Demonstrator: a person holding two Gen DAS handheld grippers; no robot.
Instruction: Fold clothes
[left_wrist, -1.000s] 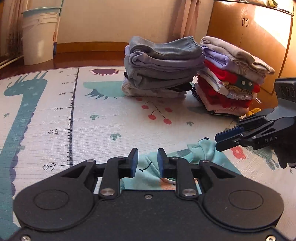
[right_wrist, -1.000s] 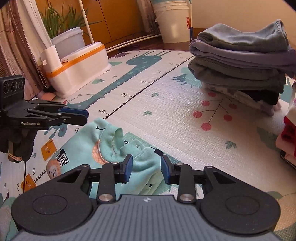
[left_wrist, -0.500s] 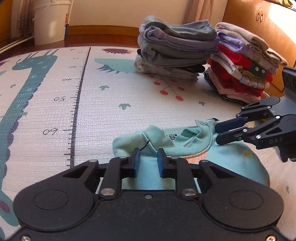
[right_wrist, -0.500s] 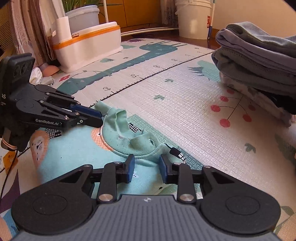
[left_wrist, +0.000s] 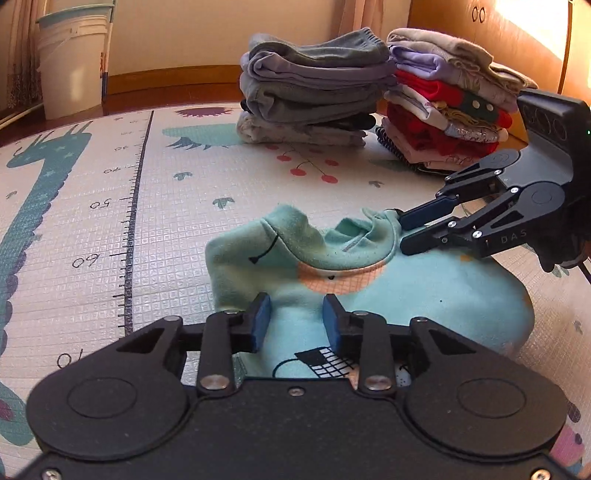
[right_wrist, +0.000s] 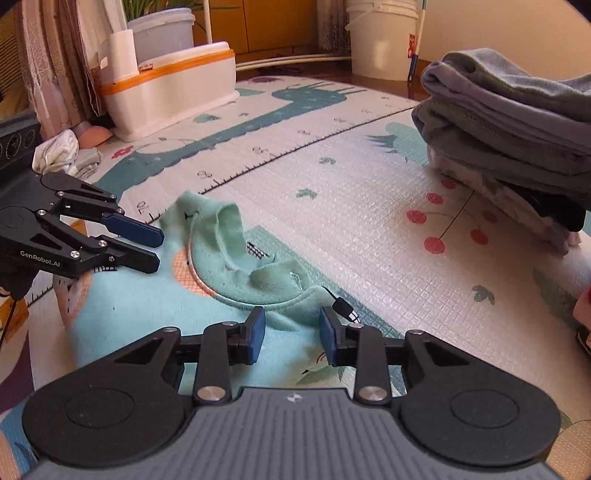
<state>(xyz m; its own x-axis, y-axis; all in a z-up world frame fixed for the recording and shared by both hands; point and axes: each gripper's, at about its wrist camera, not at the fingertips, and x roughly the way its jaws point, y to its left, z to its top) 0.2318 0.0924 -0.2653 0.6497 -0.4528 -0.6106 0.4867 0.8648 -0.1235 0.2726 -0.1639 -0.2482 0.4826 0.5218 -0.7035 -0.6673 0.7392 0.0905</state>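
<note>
Garment: mint-green top, lying on patterned play mat, collar end rumpled.
Left gripper: jaws opening, pads apart, cloth under the gap, nothing pinched.
Right gripper: jaws opening at collar edge, nothing clamped.
Background: two folded stacks, white bucket.
</note>
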